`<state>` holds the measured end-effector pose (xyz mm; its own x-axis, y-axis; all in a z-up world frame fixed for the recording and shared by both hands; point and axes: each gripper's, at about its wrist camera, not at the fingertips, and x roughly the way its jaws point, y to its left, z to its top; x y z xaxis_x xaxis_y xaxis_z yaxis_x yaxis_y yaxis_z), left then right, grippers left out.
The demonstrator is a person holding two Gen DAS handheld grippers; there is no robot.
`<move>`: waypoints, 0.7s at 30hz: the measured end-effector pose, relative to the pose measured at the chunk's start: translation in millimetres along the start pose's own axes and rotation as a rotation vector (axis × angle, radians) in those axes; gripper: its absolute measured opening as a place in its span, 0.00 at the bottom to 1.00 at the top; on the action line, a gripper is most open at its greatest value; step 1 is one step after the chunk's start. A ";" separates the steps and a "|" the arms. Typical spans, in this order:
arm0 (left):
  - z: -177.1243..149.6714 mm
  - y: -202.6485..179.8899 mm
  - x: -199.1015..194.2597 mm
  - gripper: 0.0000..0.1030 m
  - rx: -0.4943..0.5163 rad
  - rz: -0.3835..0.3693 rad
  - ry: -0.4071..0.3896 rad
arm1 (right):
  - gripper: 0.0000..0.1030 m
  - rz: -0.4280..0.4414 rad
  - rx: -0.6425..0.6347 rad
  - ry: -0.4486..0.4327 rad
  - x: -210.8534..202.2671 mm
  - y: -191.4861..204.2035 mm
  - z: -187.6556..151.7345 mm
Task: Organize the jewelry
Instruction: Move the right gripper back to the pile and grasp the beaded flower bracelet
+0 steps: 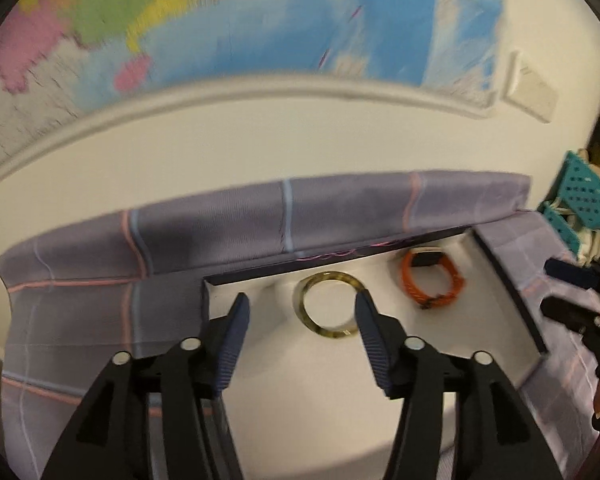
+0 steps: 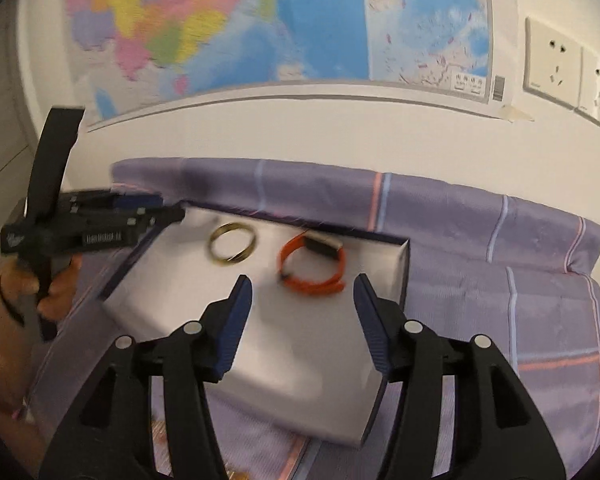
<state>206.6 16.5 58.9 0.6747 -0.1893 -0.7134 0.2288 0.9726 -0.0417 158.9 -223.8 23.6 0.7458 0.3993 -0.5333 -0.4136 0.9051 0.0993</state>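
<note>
Left wrist view: the left gripper [image 1: 302, 306] is seen with jaws parted and nothing between them, the gold bangle [image 1: 327, 305] lying just beyond and slightly right of its tips, flat on the white tray [image 1: 260, 360]. Farther right in the tray, near its far wall, an orange watch band [image 1: 432, 280] is laid in a loop, its long axis running left to right. The right gripper [image 2: 302, 298], likewise released and empty, is judged nearer the band. Both pieces are backed by a lilac checked cloth [image 1: 340, 216].

Bangle [image 1: 329, 305] left of wristband [image 1: 432, 280], both in box [image 1: 512, 292] on bedsheet [image 1: 80, 312].
</note>
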 end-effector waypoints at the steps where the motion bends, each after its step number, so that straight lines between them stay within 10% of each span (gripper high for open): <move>1: -5.1 -2.1 -12.4 0.53 0.007 -0.003 -0.020 | 0.51 0.021 -0.012 0.000 -8.6 4.8 -7.9; 21: -149.5 -31.9 -69.3 0.59 0.070 -0.122 0.038 | 0.50 0.054 -0.020 0.125 -52.4 59.1 -138.1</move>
<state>47.6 18.8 5.1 0.6119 -0.2987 -0.7324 0.3566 0.9307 -0.0816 23.2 -211.5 -58.7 0.6518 0.4248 -0.6282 -0.4628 0.8791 0.1142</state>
